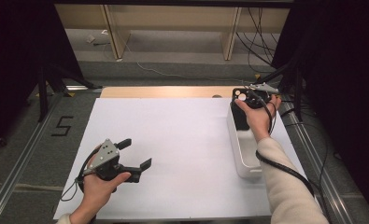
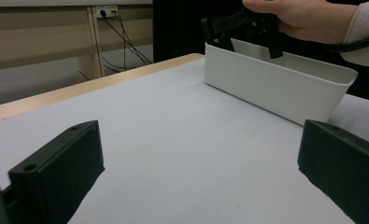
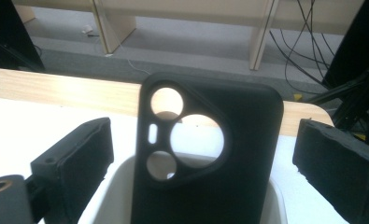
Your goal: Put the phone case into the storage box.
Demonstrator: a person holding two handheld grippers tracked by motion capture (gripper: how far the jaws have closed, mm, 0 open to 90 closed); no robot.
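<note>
A person sits at a tabletop [image 1: 182, 154] covered with a white sheet, holding a two-jaw claw in each hand. The view from above shows both forearms entering from the bottom edge.

The left claw [image 1: 136, 157] rests low over the near left part of the tabletop, held in the left hand [image 1: 98, 184]. Its two black jaws stand wide apart with nothing between them, pointing right across the bare white sheet. In the left gripper view the jaws frame the open surface, with the bin well beyond them.

A long, narrow white bin [image 1: 243, 149] sits on the right side of the tabletop, its length running away from the person. A black phone case [image 3: 205, 154] stands upright at the far end of the bin, its lower part down inside the walls. The case has a cut-out panel with three round camera holes and a small slot near its top.

The right claw [image 1: 247, 99] is held by the right hand [image 1: 259, 116] at that far end of the bin, above its rim. In the right gripper view its two black jaws stand spread on either side of the phone case, with a clear gap on each side, so the claw is open and not touching the case.

Beyond the tabletop lie a grey floor, wooden shelf legs [image 1: 114, 32] and loose cables [image 1: 261, 42].
</note>
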